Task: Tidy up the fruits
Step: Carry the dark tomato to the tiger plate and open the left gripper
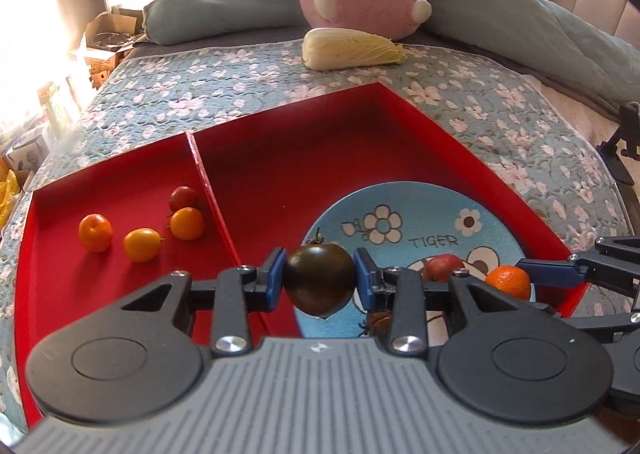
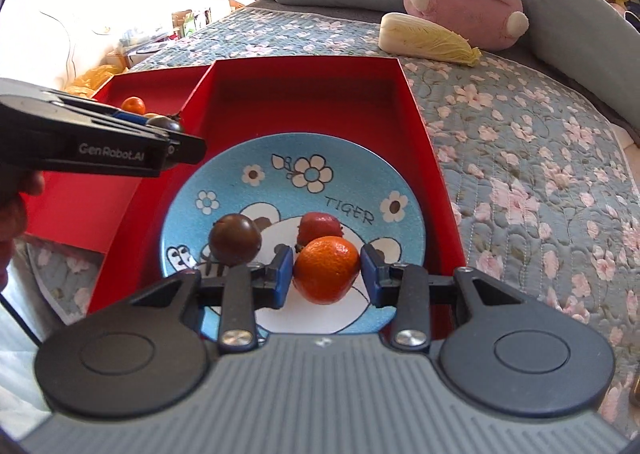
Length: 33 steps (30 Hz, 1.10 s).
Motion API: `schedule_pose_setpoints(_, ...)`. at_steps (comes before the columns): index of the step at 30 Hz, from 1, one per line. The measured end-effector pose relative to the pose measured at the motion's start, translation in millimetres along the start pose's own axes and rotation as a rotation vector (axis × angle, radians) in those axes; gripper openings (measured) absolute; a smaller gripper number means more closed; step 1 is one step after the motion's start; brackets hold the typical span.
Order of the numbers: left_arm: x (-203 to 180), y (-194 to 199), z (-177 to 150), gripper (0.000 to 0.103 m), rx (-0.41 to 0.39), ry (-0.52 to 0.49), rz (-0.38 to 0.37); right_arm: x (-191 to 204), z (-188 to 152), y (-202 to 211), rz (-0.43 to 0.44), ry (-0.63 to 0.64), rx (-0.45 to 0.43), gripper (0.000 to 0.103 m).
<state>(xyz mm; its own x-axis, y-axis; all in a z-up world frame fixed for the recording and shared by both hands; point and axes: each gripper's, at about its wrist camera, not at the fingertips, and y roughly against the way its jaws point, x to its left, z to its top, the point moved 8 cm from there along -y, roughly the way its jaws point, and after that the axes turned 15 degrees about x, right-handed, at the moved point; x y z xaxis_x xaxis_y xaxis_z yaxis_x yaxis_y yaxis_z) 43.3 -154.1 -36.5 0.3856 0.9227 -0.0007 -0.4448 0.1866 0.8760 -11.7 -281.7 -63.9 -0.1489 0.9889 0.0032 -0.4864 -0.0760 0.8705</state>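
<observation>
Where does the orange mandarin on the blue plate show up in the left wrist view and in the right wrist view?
Left wrist view: the mandarin sits at lower right, on the near edge of the blue plate.
Right wrist view: the mandarin is at lower centre, between the right gripper's blue fingers.
Shared landmark: the word TIGER printed on the plate.

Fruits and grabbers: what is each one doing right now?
Dark tomato: gripped by left gripper, lifted.
Tangerine: between right gripper fingers, gap on one side.
Brown tomato: resting on blue plate.
Red fruit: on plate.
Four small fruits: in left tray compartment.
</observation>
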Motion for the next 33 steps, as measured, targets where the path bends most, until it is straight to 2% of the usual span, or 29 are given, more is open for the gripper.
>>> schedule_pose_setpoints(11,-16,-35,10,0.042,0.062,-0.017,0.005,-1,-4,-17,0.013,0.002,0.047,0.04)
schedule_pose_setpoints(20,-16,-41,12,0.043,0.081,-0.017,0.011,3,-1,-24,0.021,0.012,0.062,0.04)
schedule_pose_setpoints(21,-16,-40,12,0.044,0.077,-0.016,0.013,3,0,-25,0.021,0.013,0.063,0.04)
schedule_pose_setpoints(24,-13,-37,14,0.056,0.071,-0.005,0.026,5,2,-27,0.02,0.016,0.068,0.04)
schedule_pose_setpoints(33,-9,-23,17,0.063,0.046,0.02,0.04,9,12,-32,0.003,0.028,0.069,0.04)
